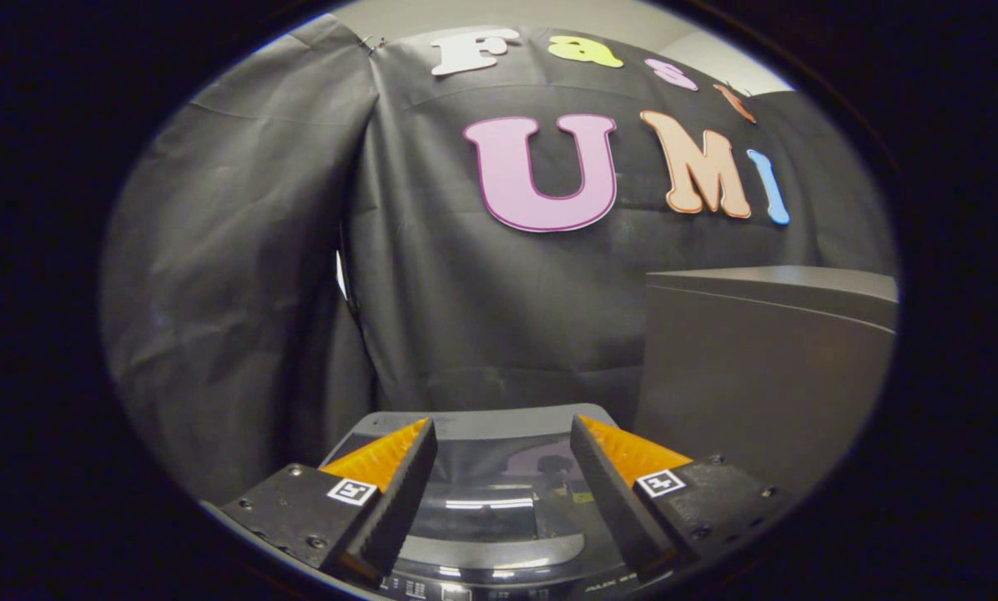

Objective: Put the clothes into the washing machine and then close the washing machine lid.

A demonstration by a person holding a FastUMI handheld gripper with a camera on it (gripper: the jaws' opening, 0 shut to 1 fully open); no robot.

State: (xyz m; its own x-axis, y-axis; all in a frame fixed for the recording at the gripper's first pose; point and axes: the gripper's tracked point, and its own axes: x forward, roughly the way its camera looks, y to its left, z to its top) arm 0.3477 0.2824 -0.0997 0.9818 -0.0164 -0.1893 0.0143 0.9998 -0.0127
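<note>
Glossy dark glass washing-machine lid (499, 501) is seen lying flat just below and ahead of the gripper (503, 455), whose fingers are held apart, nothing clamped.

washing machine lid (499, 492): dark glossy glass panel, pale grey surround, white light streaks reflected; grey cabinet (766, 367) beside it, lighter grey top edge; booth wall cloth (299, 275) black, creased; gripper (503, 467) fingers spread apart over lid, holding nothing, small black-white square marker on each mount
</note>
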